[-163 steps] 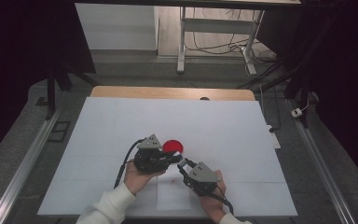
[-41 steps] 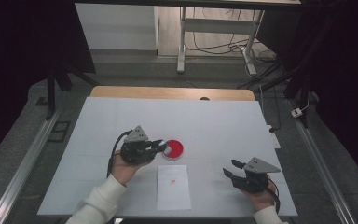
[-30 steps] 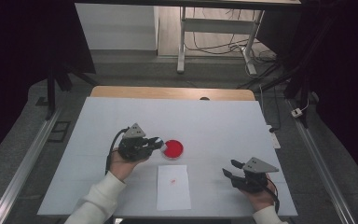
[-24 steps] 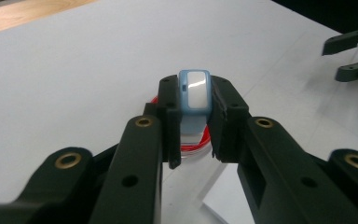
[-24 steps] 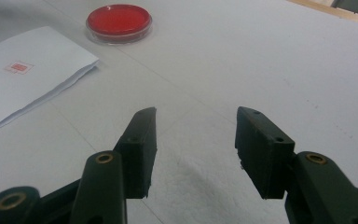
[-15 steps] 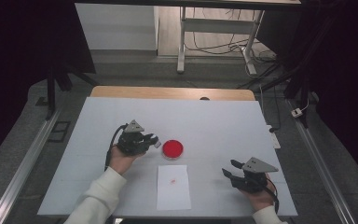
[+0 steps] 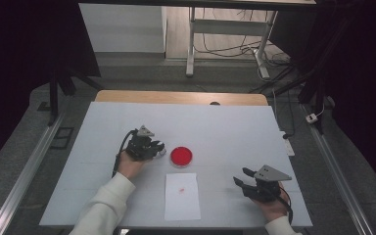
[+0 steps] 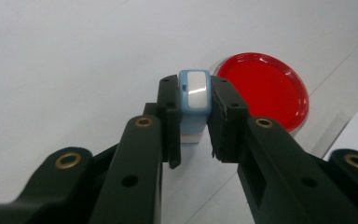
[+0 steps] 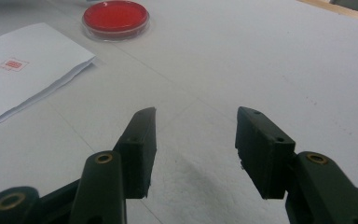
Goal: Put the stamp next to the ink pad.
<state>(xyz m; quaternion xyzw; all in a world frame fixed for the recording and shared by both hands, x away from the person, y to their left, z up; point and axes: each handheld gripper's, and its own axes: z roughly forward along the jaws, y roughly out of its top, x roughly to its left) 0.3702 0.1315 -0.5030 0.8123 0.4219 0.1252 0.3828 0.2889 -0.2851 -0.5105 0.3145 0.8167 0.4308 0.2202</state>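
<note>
My left gripper (image 8: 193,123) (image 7: 157,148) is shut on a small light-blue stamp (image 8: 194,93), held just left of the round red ink pad (image 7: 181,156) (image 8: 264,89) (image 9: 115,18). The stamp's lower end is close over the white table. A white sheet of paper (image 7: 181,195) (image 9: 14,79) lies in front of the ink pad and bears a small red stamp mark (image 7: 181,189) (image 9: 12,64). At the table's right front my right gripper (image 7: 241,177) (image 9: 193,149) rests open, nothing between its jaws.
The white table top (image 7: 235,132) spreads wide around both hands, with a wooden edge (image 7: 176,97) at the far side. Metal rails (image 7: 24,181) run along both sides of the table. A frame and cables (image 7: 225,44) stand on the floor beyond.
My left gripper has drawn back leftward from over the ink pad, carrying the stamp, and has sunk toward the table. The right gripper has stayed where it was.
</note>
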